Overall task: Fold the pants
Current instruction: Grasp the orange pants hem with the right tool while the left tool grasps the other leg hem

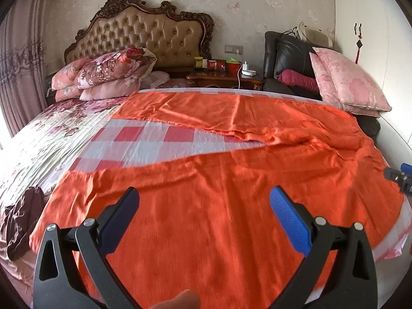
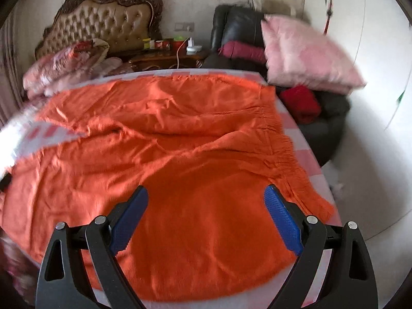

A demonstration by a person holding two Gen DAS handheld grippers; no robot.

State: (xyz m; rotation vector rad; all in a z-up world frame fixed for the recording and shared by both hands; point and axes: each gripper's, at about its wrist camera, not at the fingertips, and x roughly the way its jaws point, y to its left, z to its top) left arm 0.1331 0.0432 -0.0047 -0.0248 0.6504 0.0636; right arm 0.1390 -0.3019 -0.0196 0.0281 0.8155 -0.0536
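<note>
Orange pants (image 1: 206,206) are being blurred by motion; no writing is being shown. The left gripper (image 1: 204,206) and right gripper (image 2: 206,203) are being held wide open, empty.

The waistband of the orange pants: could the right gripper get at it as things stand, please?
Probably yes. The right gripper is open over the pants, and the gathered waistband lies bare to its right with nothing on it or in between.

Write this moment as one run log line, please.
left gripper: open, empty | right gripper: open, empty | orange fabric pants: spread flat, unfolded
</note>
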